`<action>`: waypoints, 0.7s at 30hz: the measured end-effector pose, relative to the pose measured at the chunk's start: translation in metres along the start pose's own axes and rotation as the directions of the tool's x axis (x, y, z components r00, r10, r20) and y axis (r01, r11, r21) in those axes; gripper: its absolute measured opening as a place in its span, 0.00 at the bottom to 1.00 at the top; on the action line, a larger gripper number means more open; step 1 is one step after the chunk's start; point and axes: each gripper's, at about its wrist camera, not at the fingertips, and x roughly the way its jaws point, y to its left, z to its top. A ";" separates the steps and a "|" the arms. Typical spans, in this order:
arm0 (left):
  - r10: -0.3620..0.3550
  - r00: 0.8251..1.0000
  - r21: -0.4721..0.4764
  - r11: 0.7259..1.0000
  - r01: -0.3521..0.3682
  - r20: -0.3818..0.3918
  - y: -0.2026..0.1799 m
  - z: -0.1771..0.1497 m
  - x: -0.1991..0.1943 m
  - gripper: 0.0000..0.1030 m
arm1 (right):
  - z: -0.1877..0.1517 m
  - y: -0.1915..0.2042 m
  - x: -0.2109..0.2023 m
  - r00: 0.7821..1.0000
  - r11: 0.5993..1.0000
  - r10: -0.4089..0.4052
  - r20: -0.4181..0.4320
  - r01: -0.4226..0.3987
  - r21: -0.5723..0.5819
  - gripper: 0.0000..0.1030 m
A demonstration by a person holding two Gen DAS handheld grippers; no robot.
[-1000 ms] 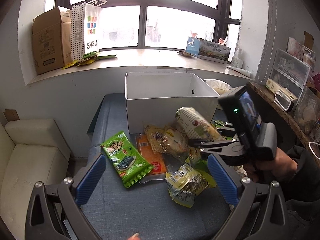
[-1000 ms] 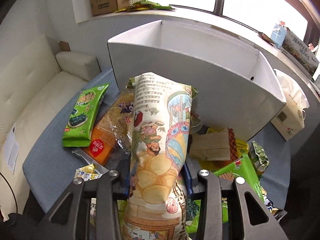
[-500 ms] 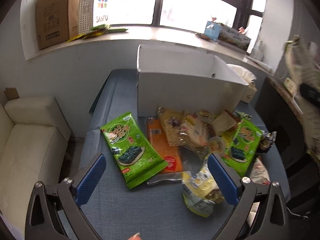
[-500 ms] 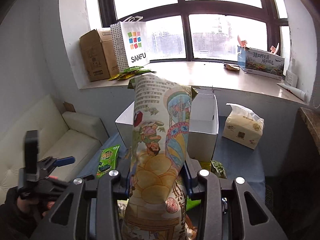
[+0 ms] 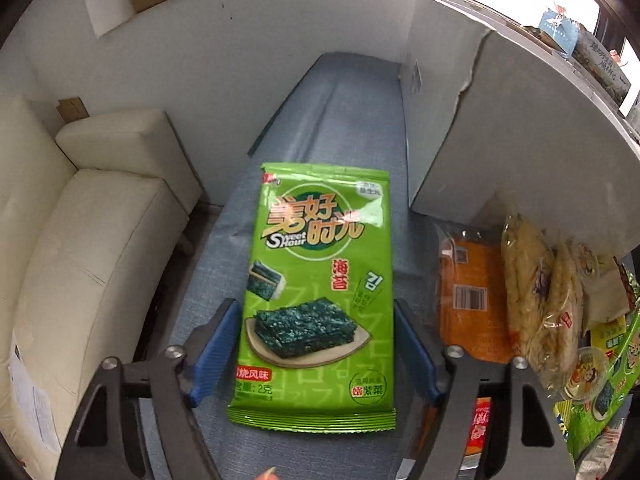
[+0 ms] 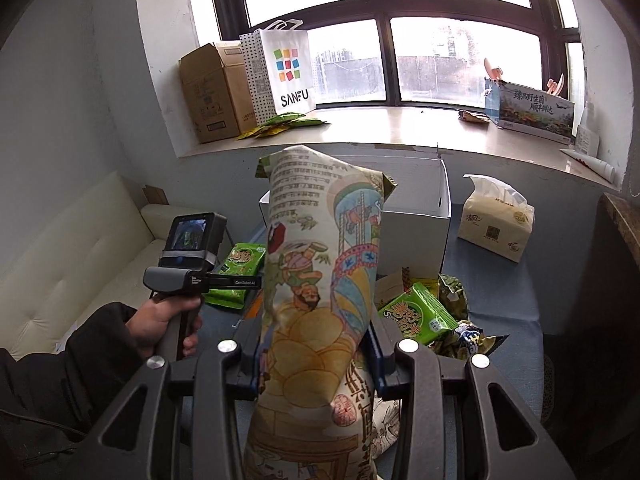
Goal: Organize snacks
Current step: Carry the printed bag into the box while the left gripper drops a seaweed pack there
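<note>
A green seaweed snack pack [image 5: 316, 292] lies flat on the blue-grey table [image 5: 344, 120]. My left gripper [image 5: 316, 344] is open, its blue pads either side of the pack's lower half, not pressing it. My right gripper [image 6: 312, 356] is shut on a tall cartoon-printed chip bag [image 6: 320, 280] and holds it upright above the table. The white box [image 5: 520, 152] stands at the table's back right; it also shows in the right wrist view [image 6: 416, 208]. The left gripper's body [image 6: 192, 256] and the seaweed pack [image 6: 240, 272] show in the right wrist view.
An orange packet [image 5: 468, 296], clear-wrapped pastries [image 5: 536, 296] and more green packs [image 6: 420, 312] lie heaped beside the box. A tissue pack [image 6: 496, 224] sits at the table's far right. A cream sofa [image 5: 80, 260] runs along the left. Boxes and a paper bag [image 6: 288, 72] stand on the windowsill.
My left gripper has dropped down and forward over the green seaweed pack, which now sits between its pads. My right gripper has lifted the chip bag up and back from the pile.
</note>
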 end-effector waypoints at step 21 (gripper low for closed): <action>-0.431 0.849 0.212 0.900 0.380 0.306 -0.027 0.046 -0.173 0.60 | 0.079 -0.047 0.087 0.998 0.998 -0.041 -0.038 0.043 0.052 0.41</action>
